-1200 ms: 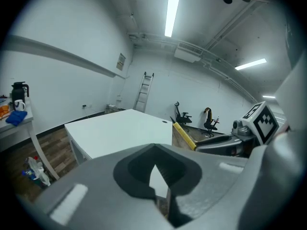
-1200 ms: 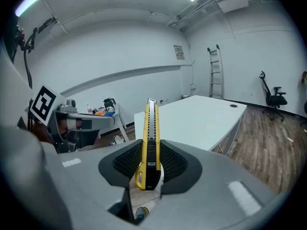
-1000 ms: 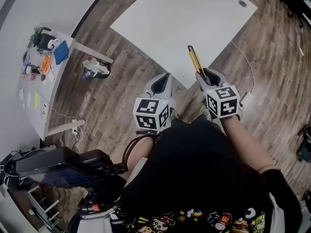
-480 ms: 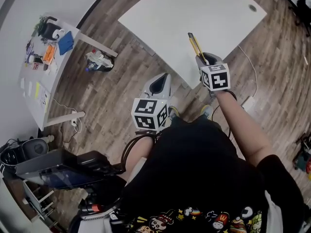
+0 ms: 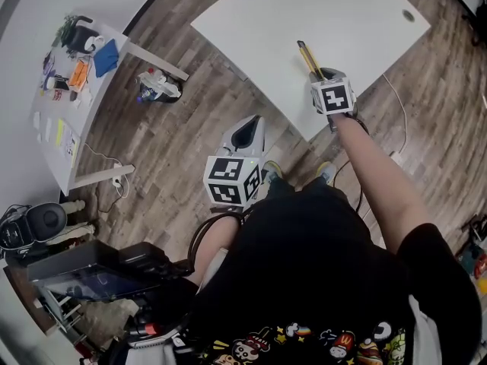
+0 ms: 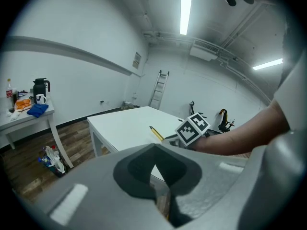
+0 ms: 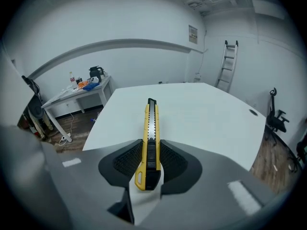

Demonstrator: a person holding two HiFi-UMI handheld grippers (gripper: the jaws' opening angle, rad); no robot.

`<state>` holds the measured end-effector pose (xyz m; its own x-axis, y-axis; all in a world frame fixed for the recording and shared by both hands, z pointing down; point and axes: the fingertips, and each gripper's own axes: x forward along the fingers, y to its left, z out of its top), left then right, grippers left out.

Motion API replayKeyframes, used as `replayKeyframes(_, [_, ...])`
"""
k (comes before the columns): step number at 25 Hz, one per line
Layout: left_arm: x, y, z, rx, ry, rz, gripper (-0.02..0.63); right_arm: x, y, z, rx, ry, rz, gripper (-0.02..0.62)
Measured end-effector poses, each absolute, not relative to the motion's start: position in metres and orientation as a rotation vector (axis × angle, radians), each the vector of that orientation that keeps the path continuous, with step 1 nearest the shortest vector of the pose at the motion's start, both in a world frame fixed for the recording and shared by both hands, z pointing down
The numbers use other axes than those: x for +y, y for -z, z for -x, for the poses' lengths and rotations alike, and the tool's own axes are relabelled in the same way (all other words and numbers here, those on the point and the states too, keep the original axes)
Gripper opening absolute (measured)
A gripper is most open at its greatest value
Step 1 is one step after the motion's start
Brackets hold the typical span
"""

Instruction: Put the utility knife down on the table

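You've carried the utility knife (image 7: 149, 133) over the table (image 5: 304, 14), right gripper (image 7: 149, 153) clamping its tail for placement; left gripper (image 6: 160, 195) closed, empty.

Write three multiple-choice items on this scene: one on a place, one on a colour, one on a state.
1. The utility knife is held over:
A. a kitchen sink
B. the white table
C. a conveyor belt

2. Its body is:
A. red
B. green
C. yellow with a black slider

3. The right tongs are:
A. shut on the utility knife
B. open and empty
C. shut on a pen

Answers:
1 B, the head view shows it above the tabletop, near the edge.
2 C, the right gripper view shows those colours plainly.
3 A, both jaws press against the knife's sides in the right gripper view.
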<state>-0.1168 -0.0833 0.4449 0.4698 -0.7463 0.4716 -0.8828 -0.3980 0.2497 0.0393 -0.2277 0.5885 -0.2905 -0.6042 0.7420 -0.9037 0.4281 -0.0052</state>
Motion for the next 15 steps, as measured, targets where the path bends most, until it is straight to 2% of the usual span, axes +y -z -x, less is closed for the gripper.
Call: replayKeyframes(15, [-0.078,-0.455,0.133,-1.4,-0.39,-2.192,0.0,-0.227,-0.616,-0.036,-1.962,-0.559,-1.19,0.137])
